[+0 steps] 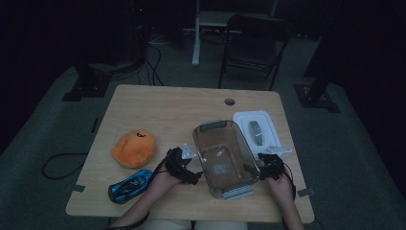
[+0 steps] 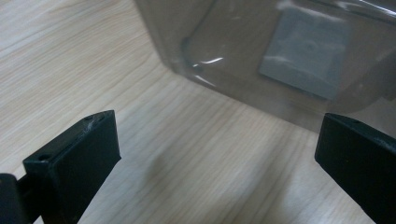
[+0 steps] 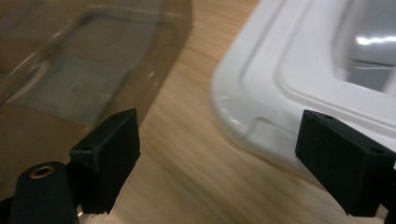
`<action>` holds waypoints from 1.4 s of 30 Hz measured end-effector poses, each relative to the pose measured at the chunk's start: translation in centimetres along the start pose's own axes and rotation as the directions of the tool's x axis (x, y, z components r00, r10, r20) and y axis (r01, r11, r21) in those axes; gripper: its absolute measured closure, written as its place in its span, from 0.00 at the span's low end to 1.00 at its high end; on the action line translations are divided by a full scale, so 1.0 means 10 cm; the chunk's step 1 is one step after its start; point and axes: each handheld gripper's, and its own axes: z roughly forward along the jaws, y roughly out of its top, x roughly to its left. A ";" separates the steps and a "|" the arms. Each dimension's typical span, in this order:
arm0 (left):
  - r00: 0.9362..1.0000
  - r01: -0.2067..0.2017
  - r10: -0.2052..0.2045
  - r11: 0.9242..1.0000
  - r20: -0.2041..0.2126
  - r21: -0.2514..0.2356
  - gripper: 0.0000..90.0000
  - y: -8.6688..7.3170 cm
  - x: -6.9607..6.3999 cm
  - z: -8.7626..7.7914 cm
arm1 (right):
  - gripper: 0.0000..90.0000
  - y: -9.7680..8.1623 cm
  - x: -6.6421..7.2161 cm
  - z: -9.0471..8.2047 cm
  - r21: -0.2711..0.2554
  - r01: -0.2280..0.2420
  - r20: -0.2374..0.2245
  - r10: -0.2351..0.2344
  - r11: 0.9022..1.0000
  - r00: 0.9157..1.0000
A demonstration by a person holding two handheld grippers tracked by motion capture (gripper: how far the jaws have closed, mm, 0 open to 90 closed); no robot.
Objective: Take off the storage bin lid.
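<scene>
My left tool (image 1: 187, 168) sits at lower centre of the high view, just left of the clear bin (image 1: 222, 155), its jaws spread wide with only bare counter (image 1: 167, 108) between them; in the left gripper view the bin (image 2: 280, 56) fills the upper right, ahead of my jaws. My right tool (image 1: 263, 167) is at the bin's right side, low in the frame, jaws wide apart and gripping nothing; in the right gripper view the bin (image 3: 84, 70) lies at upper left and the white lid (image 3: 303, 84) at upper right, wood showing between them. The lid (image 1: 258, 129) lies just right of the bin. An orange plush (image 1: 134, 148) and a blue toy (image 1: 129, 186) rest at lower left.
</scene>
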 end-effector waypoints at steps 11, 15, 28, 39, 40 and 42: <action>0.998 0.020 -0.017 0.998 -0.054 0.063 0.01 -0.04 0.23 -0.08 | 0.15 -0.03 0.28 0.04 -0.002 0.058 -0.025 -0.058 0.998 0.998; 0.998 0.015 -0.009 0.997 -0.068 0.080 0.01 -0.04 0.28 -0.09 | 0.15 -0.05 0.38 0.04 -0.011 0.072 -0.024 -0.072 0.997 0.997; 0.994 0.034 -0.023 0.994 -0.103 0.101 0.01 -0.10 0.53 -0.33 | 0.15 -0.06 0.65 0.14 0.025 0.126 -0.081 -0.123 0.992 0.989; 0.985 0.085 -0.091 0.995 -0.145 -0.041 0.01 -0.14 0.78 -0.91 | 0.15 -0.02 0.76 0.20 0.024 0.138 -0.110 -0.135 0.990 0.985; 0.985 0.084 -0.091 0.995 -0.147 -0.050 0.01 -0.14 0.79 -0.97 | 0.15 -0.02 0.76 0.20 0.024 0.136 -0.111 -0.133 0.990 0.985; 0.982 0.084 -0.095 0.994 -0.164 -0.073 0.01 -0.13 0.81 -1.09 | 0.15 -0.04 0.75 0.18 0.019 0.134 -0.111 -0.131 0.991 0.985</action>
